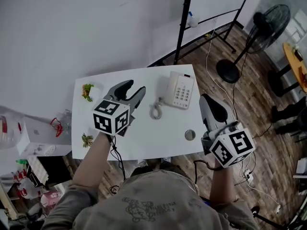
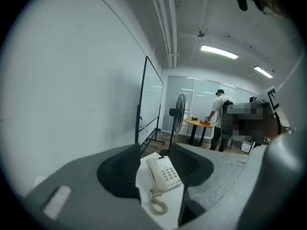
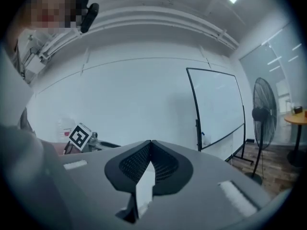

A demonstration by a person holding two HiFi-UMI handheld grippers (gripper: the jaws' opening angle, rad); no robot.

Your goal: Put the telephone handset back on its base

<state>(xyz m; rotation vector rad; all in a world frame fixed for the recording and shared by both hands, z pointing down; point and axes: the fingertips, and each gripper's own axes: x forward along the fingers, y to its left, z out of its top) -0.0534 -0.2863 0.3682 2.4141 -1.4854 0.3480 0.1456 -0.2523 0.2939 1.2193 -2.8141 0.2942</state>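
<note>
A white telephone (image 1: 181,91) sits at the far right of the white table (image 1: 148,133). Its handset (image 1: 170,86) lies along the base's left side, and the coiled cord (image 1: 156,110) trails toward me. My left gripper (image 1: 134,87) hovers over the table left of the phone, open and holding nothing. In the left gripper view the telephone (image 2: 164,174) and cord (image 2: 158,206) show through the gap of the left gripper (image 2: 154,150). My right gripper (image 1: 207,99) hangs just past the table's right edge, near the phone, shut with nothing in it. The right gripper (image 3: 151,143) has its tips touching.
A small grey disc (image 1: 190,135) lies near the table's front right. Two small green sprigs (image 1: 87,91) (image 1: 87,139) rest at the left edge. Behind the table stand a whiteboard frame (image 1: 184,13) and a floor fan (image 1: 268,25). A person (image 2: 219,116) stands far off at a round table.
</note>
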